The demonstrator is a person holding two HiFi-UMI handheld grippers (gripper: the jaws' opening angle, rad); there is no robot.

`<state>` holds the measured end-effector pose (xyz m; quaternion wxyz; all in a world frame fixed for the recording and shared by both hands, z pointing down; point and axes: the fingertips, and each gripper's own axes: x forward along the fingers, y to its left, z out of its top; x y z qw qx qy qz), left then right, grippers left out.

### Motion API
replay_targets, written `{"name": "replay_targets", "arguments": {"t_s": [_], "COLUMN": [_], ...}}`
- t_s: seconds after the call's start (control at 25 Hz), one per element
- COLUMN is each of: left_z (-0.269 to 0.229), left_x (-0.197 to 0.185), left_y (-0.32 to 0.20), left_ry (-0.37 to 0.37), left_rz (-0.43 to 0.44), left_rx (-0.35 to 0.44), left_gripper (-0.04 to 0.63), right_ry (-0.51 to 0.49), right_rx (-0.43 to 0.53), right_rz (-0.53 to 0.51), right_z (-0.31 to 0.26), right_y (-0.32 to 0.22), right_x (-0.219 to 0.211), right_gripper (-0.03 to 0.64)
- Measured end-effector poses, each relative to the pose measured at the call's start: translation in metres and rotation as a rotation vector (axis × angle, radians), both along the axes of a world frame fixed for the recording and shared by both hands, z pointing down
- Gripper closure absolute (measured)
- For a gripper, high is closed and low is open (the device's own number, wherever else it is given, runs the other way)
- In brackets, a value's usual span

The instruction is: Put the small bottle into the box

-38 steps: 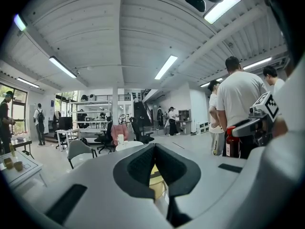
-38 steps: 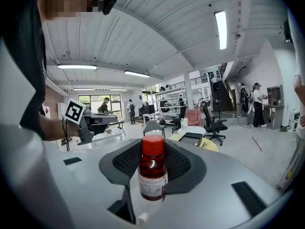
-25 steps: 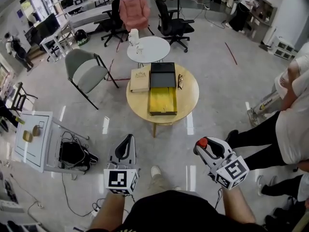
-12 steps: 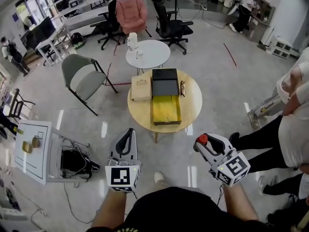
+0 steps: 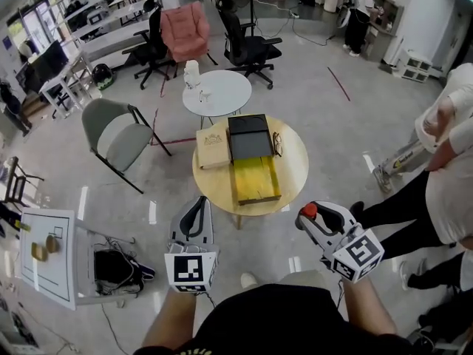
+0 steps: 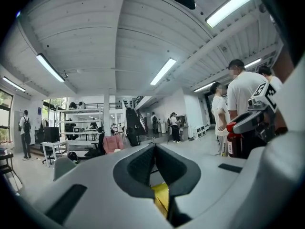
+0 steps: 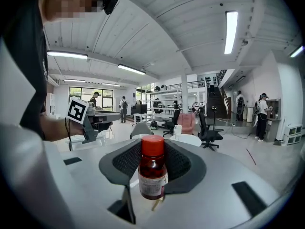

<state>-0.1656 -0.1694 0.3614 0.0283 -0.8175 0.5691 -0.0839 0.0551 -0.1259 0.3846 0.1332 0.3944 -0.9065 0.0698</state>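
Right tool [image 7: 153, 152] clamped on small bottle [image 7: 152, 175] | left tool [image 6: 155, 150] closed, empty | box [image 5: 256, 180] lies on round table [image 5: 293, 161]

Only the red cap of the small bottle [image 5: 309, 211] shows in the head view; the right gripper [image 5: 313, 220] hides its body. Its label print is too blurred to read.

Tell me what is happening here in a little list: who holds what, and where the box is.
right gripper: shut on the small bottle, which has a red cap and stands upright
left gripper: shut, holding nothing
box: open, yellow inside, lying on the round wooden table
bottle in box: not yet; both grippers are held short of the table
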Motion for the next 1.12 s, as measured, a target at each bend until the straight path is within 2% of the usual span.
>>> {"name": "replay_targets", "arguments": {"t_s": [0.44,0.88,1.12], "left_z": [0.018,0.024,0.027], "left_x": [-0.01,-0.022,-0.022], "left_y": [-0.014,-0.03,-0.057], "left_ry": [0.008,-0.017,-0.013], "left_rz": [0.032,-0.009,-0.033], "left_rx": [-0.038,-0.049,-0.058], "left_gripper": [0.577,0.577,0.577], "right_ry": [0.01,0.008,0.014], "right_rx": [-0.016,-0.013,-0.021], "right_rz": [0.016,-0.038,-0.071], "right_z": [0.007,0.011,0.015], "right_y": [-0.016,-0.046,-0.077], "right_x": [-0.013,-0.024,-0.025], "right_gripper": [0.465,0.465,0.465]}}
